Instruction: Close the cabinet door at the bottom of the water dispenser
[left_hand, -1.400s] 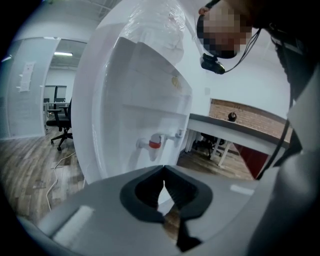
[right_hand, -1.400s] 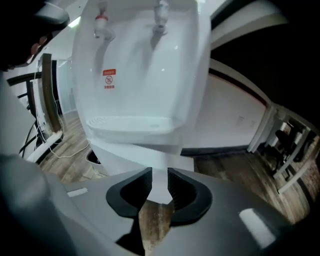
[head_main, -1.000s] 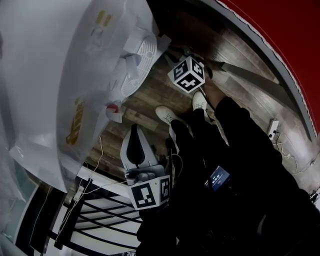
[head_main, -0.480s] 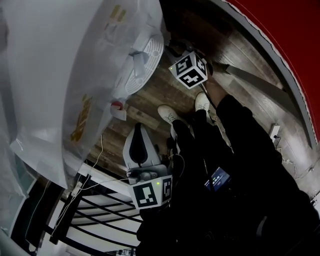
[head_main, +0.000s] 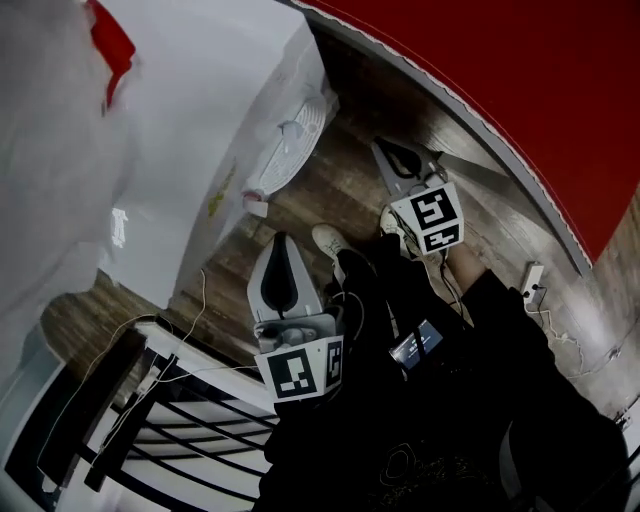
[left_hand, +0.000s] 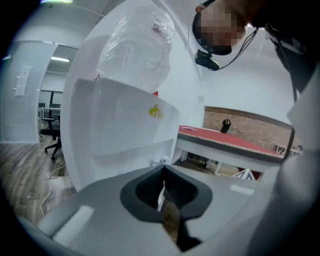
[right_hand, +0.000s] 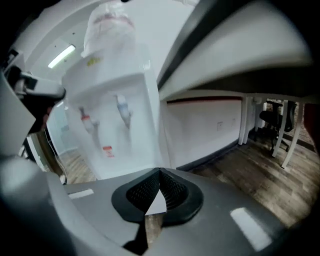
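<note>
The white water dispenser fills the left of the head view, its round drip grille facing the floor. The right gripper view shows the water dispenser from the front with its red tap and blue tap. The cabinet door's outline does not show, and no door stands out from the body. My right gripper is shut on nothing and hangs apart from the dispenser. My left gripper is also shut and empty, pointing at the dispenser's side.
A black metal rack stands at the lower left, with a thin cable on the wooden floor. The person's white shoe is between the grippers. A red panel fills the upper right; a red-topped table stands behind the dispenser.
The right gripper has come away from the dispenser's front, moving right toward the person's legs and rising. The left gripper rose a little. The head view has swung, so the dispenser looks farther off.
</note>
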